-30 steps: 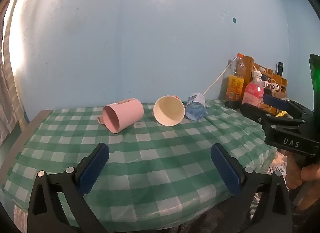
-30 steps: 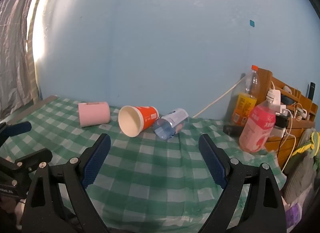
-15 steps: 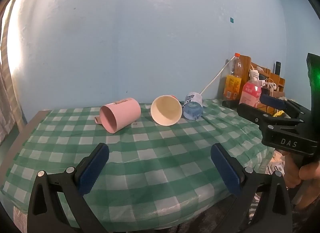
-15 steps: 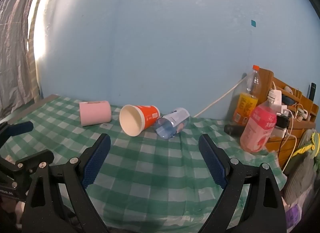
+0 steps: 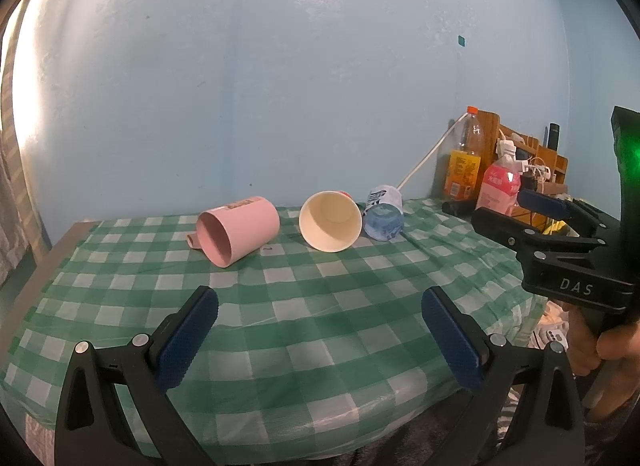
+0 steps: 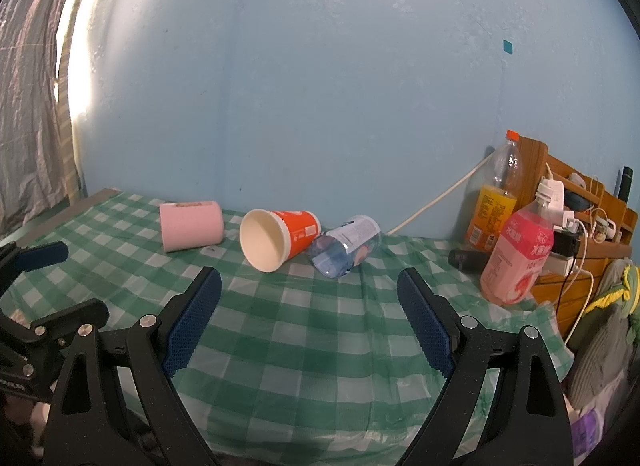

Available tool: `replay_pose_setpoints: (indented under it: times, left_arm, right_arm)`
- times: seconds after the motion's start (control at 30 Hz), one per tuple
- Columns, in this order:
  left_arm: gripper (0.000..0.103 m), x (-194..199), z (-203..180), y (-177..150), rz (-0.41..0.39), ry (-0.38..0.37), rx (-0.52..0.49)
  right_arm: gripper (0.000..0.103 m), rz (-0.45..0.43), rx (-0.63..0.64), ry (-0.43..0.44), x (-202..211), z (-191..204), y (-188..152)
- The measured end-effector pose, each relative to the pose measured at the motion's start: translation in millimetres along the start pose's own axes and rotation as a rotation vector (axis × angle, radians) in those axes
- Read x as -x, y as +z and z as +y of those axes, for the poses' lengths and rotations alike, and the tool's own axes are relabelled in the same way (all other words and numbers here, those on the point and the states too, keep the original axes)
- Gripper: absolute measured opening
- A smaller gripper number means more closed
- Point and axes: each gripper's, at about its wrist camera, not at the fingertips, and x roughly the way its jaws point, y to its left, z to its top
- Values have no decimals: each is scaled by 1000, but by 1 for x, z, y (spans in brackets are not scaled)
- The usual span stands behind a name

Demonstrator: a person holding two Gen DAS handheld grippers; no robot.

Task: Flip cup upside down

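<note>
Both views have drifted only a little since a second ago: the cups sit slightly lower and nearer in the left wrist view, and the right wrist view is almost unchanged. On the table under a green-and-white checked cloth, three things lie on their sides in a row. At 11 o'clock from the left claw lies the pink plastic mug, its mouth facing the camera and its handle against the cloth. Just beside it, toward 12 o'clock, lies the orange paper cup with a cream inside, touching the clear plastic water bottle with a blue-and-white label on its far side.

The left claw is spread wide and holds nothing. The right claw is likewise spread and empty, well short of the cups, with bare cloth between.

At 2 o'clock stand an orange-drink bottle and a pink-labelled bottle, in front of a wooden rack tangled with chargers and a white cable.
</note>
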Motion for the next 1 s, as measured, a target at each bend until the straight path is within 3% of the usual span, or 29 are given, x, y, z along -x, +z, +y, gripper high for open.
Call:
replay_pose_setpoints:
  times: [1.0]
  left_arm:
    - [103, -2, -6, -4, 11, -12, -38]
  right_arm:
    - [89, 4, 1, 2, -1, 4, -2]
